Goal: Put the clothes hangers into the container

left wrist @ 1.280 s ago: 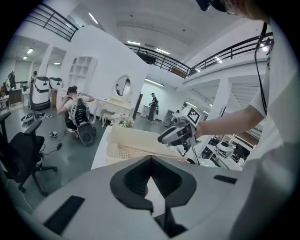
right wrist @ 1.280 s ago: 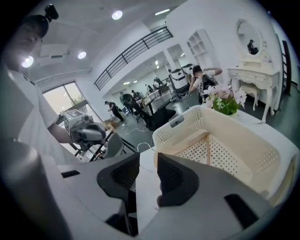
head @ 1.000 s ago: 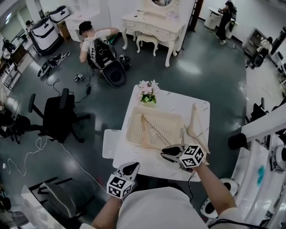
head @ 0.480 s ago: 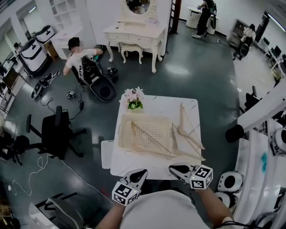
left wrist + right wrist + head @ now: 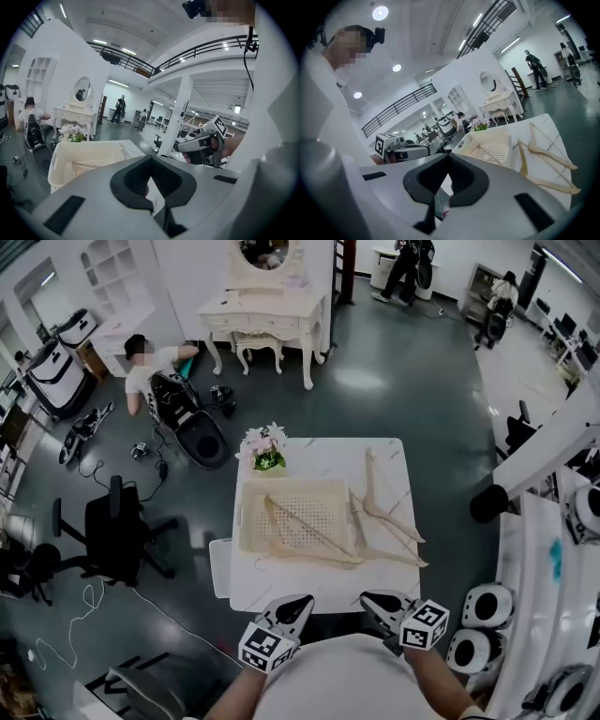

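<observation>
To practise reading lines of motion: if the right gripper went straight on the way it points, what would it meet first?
Probably the white table, near its front edge, before the basket. The right gripper aims at that edge; the hangers lie off to its right. Depth is uncertain.

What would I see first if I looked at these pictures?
First, the cream basket on the white table in the middle, with a wooden hanger in it. More hangers lie on the table just right of the basket, and flowers stand at the table's far left corner.
</observation>
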{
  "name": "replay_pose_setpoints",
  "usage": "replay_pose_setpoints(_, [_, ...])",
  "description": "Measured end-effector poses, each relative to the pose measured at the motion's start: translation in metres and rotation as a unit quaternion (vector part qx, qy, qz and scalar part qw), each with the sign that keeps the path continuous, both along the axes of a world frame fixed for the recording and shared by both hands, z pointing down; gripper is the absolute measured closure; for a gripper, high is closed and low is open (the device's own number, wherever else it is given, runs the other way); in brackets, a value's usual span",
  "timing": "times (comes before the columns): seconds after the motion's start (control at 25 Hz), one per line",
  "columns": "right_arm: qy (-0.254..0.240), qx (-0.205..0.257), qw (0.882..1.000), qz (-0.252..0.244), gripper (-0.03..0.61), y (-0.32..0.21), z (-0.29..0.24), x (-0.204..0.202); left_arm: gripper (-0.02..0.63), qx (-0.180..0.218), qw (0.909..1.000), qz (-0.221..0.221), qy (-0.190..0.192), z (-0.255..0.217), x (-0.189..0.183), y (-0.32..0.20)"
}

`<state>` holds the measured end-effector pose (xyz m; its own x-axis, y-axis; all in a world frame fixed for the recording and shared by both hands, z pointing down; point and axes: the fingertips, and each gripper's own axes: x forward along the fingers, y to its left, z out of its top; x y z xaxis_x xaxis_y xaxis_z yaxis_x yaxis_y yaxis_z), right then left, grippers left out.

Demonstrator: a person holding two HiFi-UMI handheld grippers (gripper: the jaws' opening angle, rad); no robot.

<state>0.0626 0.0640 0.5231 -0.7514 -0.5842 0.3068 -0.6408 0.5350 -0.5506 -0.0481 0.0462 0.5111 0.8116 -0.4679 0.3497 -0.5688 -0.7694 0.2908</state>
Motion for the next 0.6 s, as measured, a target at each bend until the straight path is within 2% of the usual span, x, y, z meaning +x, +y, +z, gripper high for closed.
replay_pose_setpoints(0.2, [0.001, 0.002, 1.000, 0.011, 0.561, -0.0028, 0.0019, -0.0018, 0.607, 0.012, 0.9999, 0.006, 0.000, -0.0029, 0.0009, -0.0036])
replay_pose_setpoints(0.32, [0.004, 0.004, 1.000, 0.016, 0.561, -0.0025, 0.0021, -0.0023, 0.606, 0.008, 0.9999, 0.008, 0.011, -0.0056, -0.0003, -0.0038])
replay_pose_setpoints(0.6, [0.009, -0.001, 0.999, 0.046, 0.561, 0.0019, 0.0087, -0.0041, 0.606, -0.004, 0.9996, 0.028, 0.003, 0.0028, -0.0068, -0.0013])
